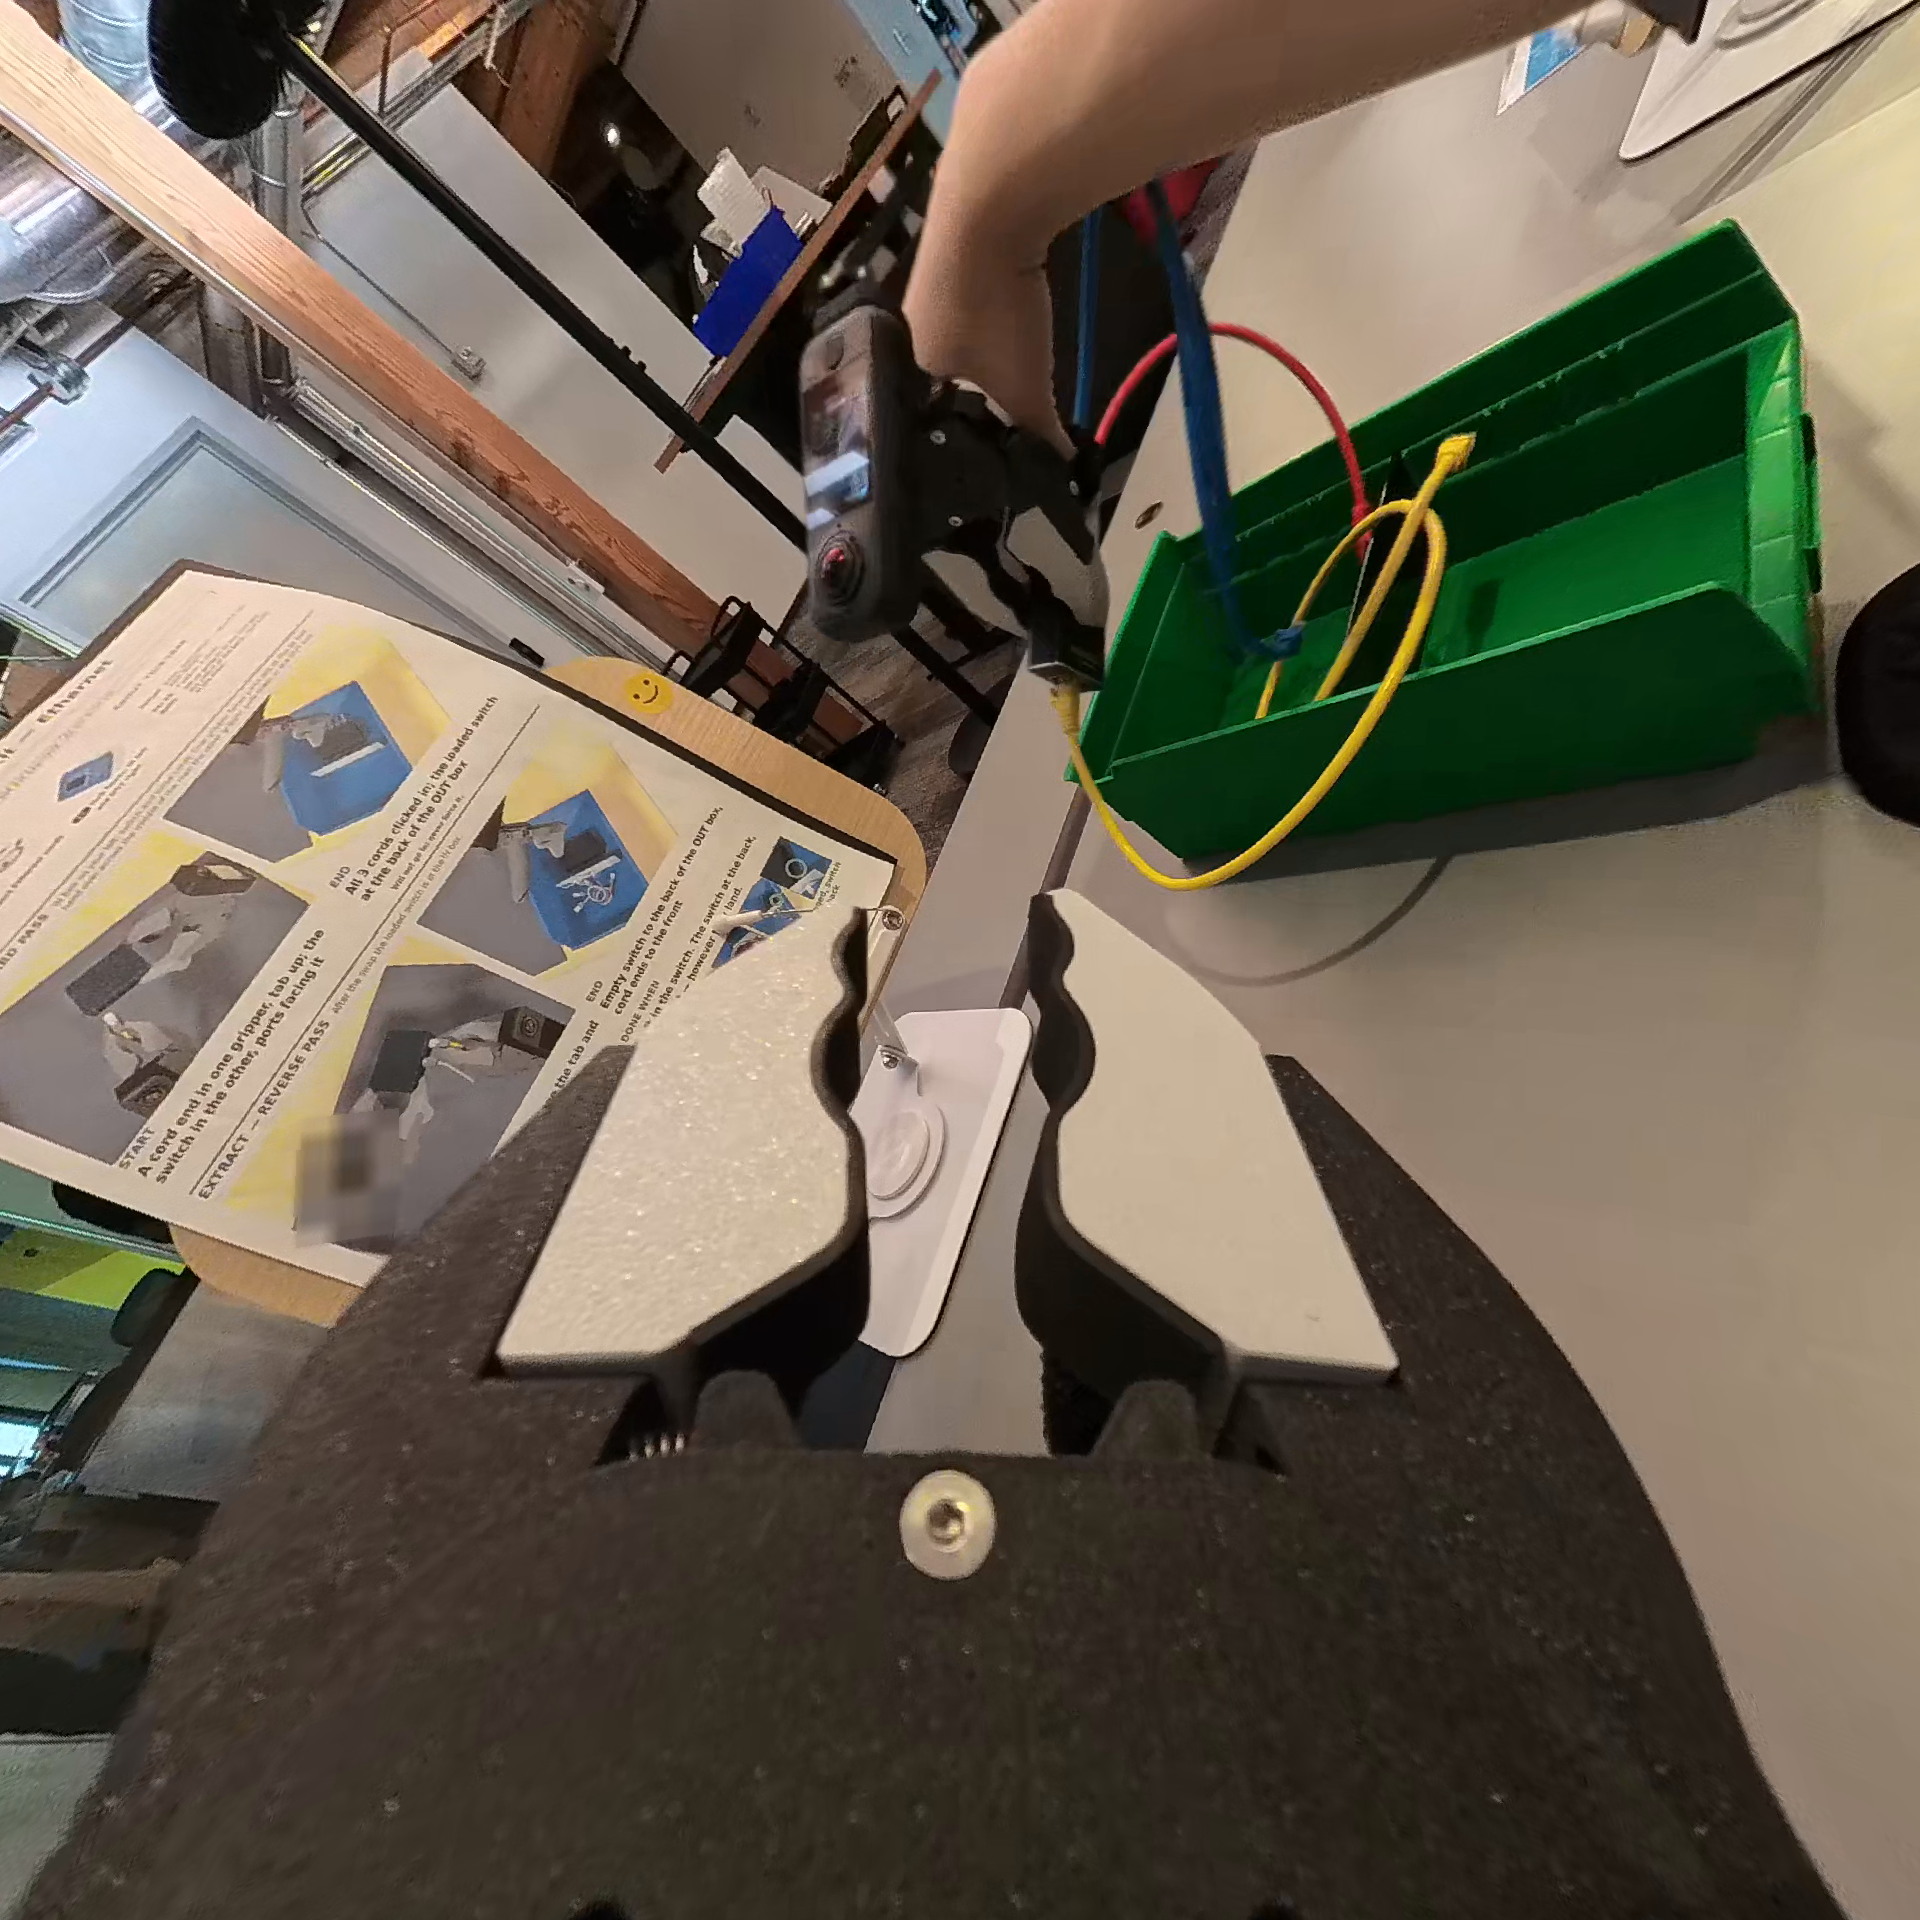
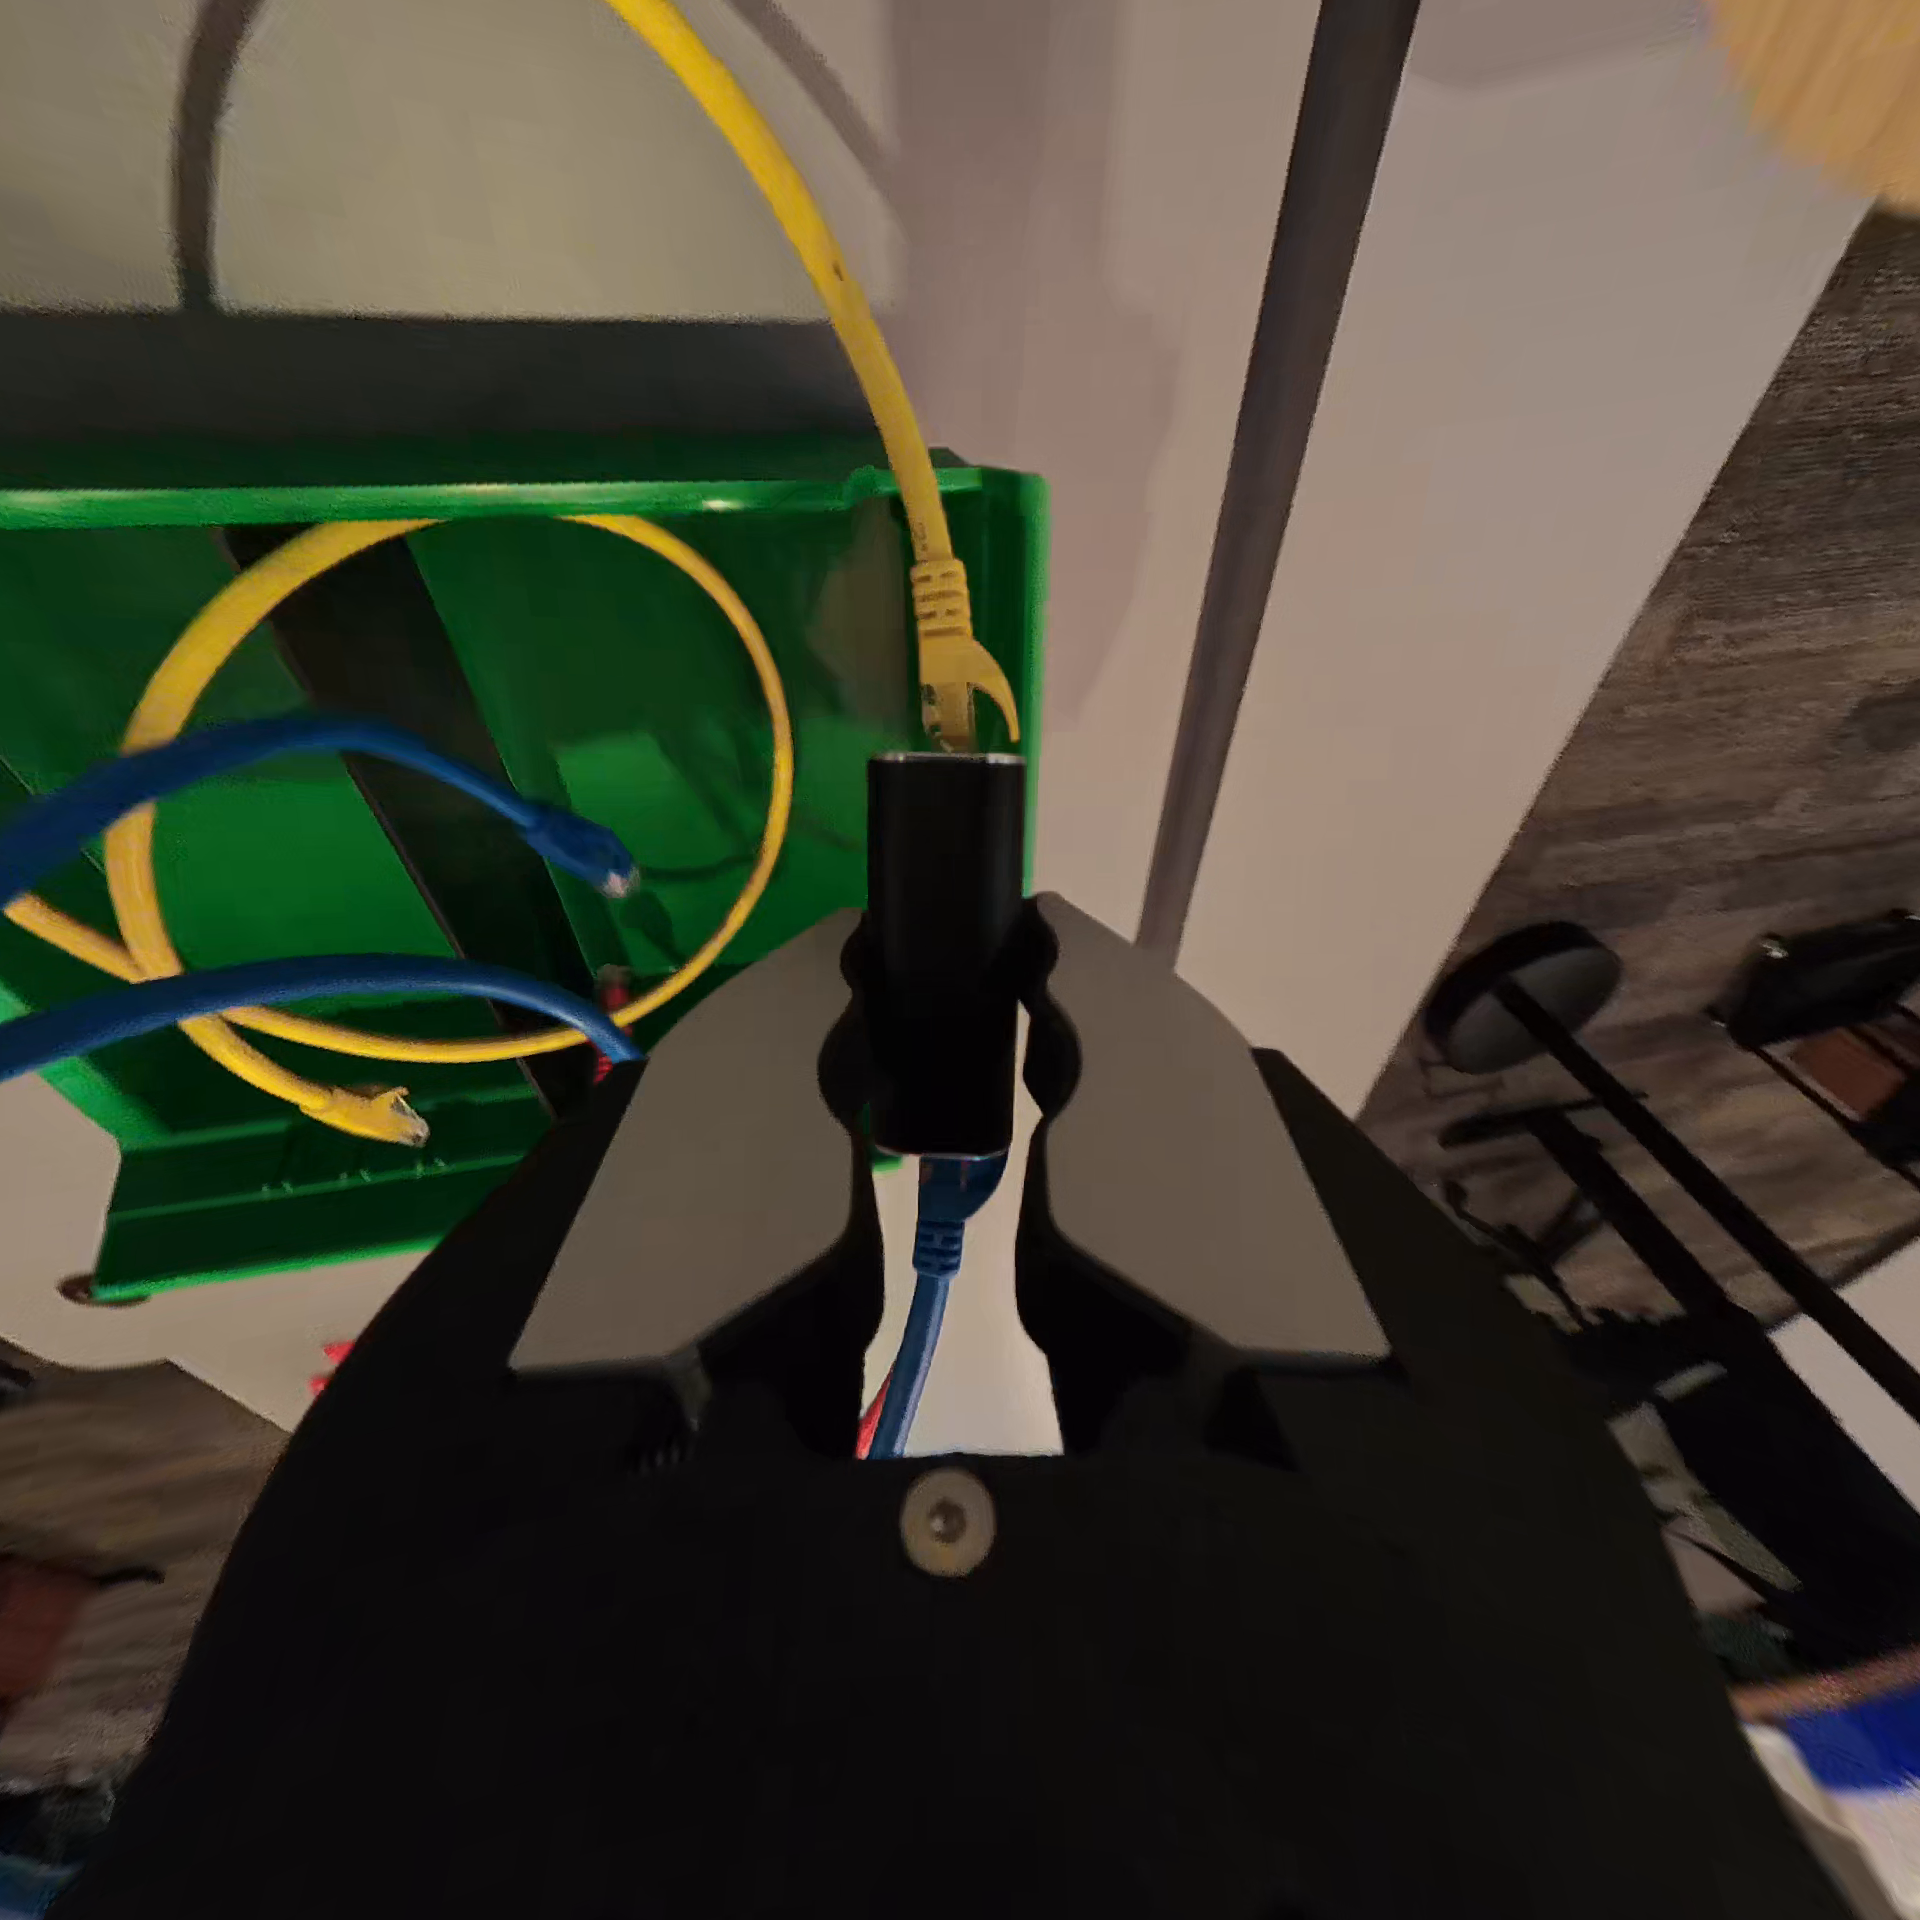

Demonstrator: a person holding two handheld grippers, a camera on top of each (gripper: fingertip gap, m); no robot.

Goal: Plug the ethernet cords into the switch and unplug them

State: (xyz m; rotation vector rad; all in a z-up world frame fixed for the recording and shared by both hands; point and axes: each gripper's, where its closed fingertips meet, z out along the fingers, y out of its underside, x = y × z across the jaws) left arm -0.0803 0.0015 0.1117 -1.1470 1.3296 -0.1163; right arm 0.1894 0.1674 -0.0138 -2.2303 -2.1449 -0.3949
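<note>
the small black box-shaped switch (image 2: 943, 951) sits clamped in the right gripper (image 2: 945, 997), held above the corner of the green plastic bin (image 2: 644, 644) by the desk's edge. a yellow ethernet cord (image 2: 831, 281) is plugged into its far end, a blue ethernet cord (image 2: 935, 1247) into its near end; a thin red cord (image 1: 1288, 364) trails close by, its plug hidden. the unplugging appears to be left. the left gripper (image 1: 945, 935) hangs parted and empty over the grey desk (image 1: 1558, 1143), well apart.
</note>
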